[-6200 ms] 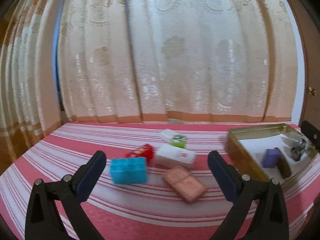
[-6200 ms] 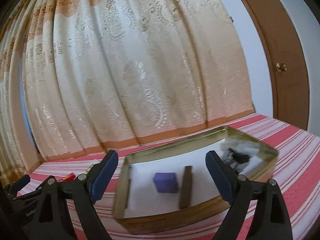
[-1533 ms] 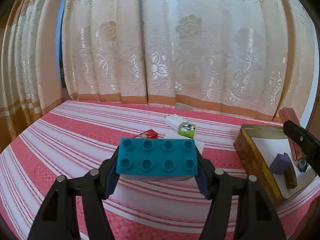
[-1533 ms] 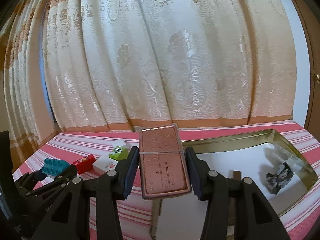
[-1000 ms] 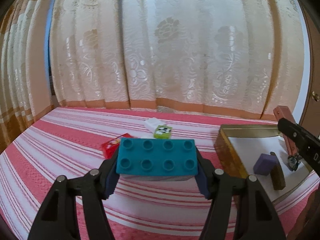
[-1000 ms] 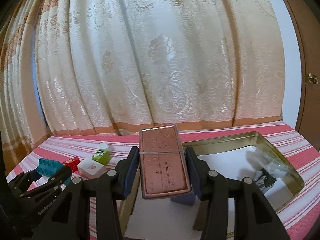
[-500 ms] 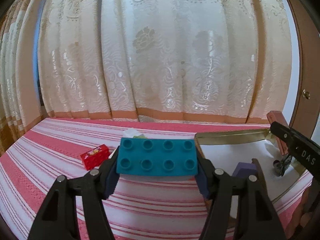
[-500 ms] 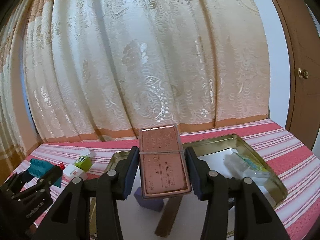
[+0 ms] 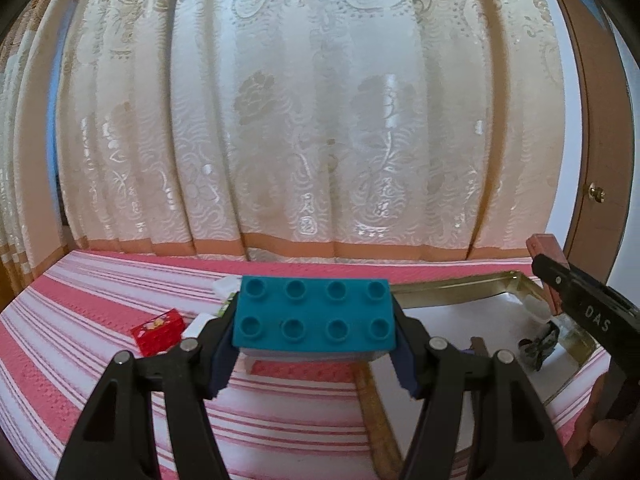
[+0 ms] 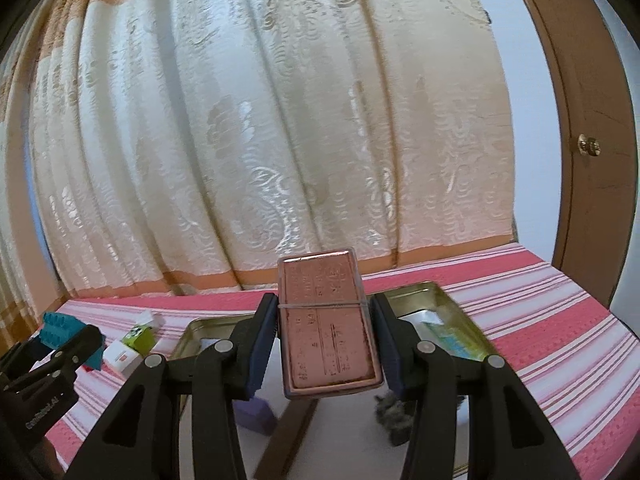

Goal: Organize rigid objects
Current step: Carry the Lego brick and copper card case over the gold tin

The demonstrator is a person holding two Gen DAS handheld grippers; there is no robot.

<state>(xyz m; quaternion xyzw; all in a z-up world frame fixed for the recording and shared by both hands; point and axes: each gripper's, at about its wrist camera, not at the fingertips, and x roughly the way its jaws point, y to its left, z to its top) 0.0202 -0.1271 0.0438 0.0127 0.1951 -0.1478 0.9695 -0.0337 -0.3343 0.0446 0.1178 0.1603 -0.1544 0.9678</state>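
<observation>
My left gripper (image 9: 314,354) is shut on a teal toy brick (image 9: 314,314) and holds it above the striped cloth at the left edge of a gold tin tray (image 9: 448,290). My right gripper (image 10: 326,354) is shut on a flat pink case (image 10: 326,326) and holds it over the tray (image 10: 444,300). The tray holds a purple block (image 10: 256,414), a brown bar (image 10: 290,424) and a dark crumpled thing (image 10: 390,410). The left gripper with the teal brick also shows in the right wrist view (image 10: 68,340).
A red box (image 9: 158,330) lies on the pink-striped cloth (image 9: 80,320) left of the tray. A white box (image 10: 120,356) and a green-and-white box (image 10: 140,336) lie beside it. A curtain (image 9: 312,120) hangs behind and a wooden door (image 10: 592,120) stands at the right.
Both grippers have moved right and forward toward the tray, each still holding its object. The pink case now hangs over the tray's middle and the teal brick nears the tray's left edge.
</observation>
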